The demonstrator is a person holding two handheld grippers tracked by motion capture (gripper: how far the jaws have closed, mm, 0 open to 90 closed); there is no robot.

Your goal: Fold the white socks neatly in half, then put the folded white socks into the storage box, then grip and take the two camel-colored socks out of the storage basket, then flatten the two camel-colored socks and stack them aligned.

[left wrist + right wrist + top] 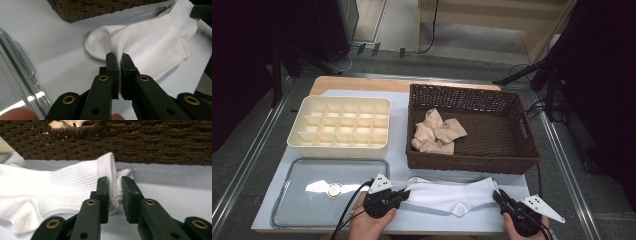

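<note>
Left gripper [402,195] clamped; right gripper [497,196] pinching, low.

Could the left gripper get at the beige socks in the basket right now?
Probably not as things stand: the left gripper is shut on the toe end of the white sock, and the brown basket's near wall stands between it and the beige socks. It would need to let go and lift over.

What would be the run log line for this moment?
left gripper: shut on white sock toe | right gripper: shut on cuff | sock on table
</note>
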